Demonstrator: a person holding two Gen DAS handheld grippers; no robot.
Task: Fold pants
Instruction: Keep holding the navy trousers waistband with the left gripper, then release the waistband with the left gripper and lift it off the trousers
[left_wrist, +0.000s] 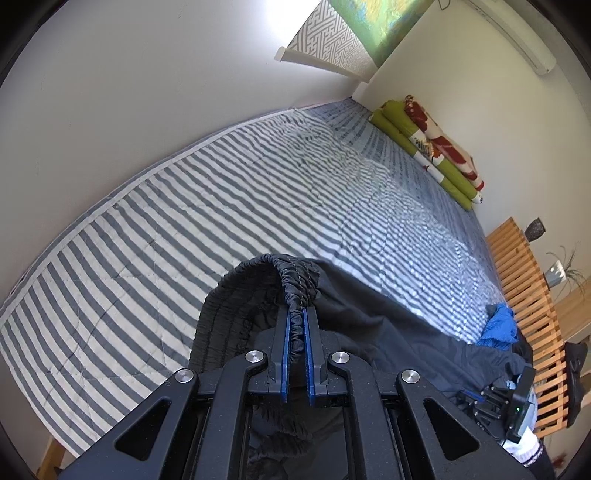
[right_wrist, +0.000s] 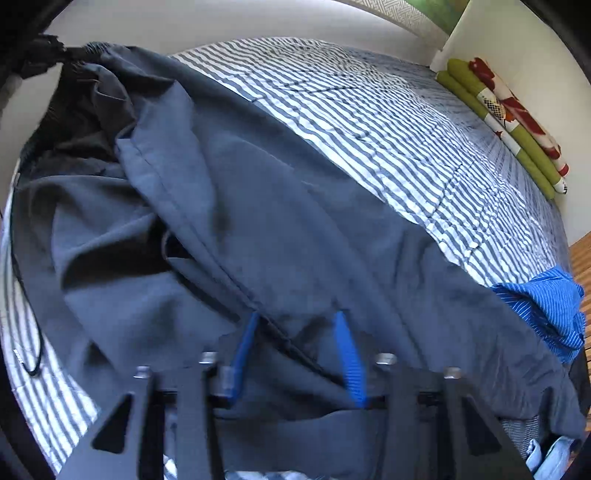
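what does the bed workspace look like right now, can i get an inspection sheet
surface: grey-and-white striped quilt on a bed, lightly wrinkled
job's things: dark grey pants unfolded and rumpled along the near edge, elastic waistband lifted
clutter: blue striped garment bunched beside the pants
grippers: left gripper shut on the waistband; right gripper jaws apart, pants cloth between them
cables: thin black cord on the quilt beside the pants, possibly a drawstring
surroundings: green bolsters by the far wall, slatted wooden bench, white walls
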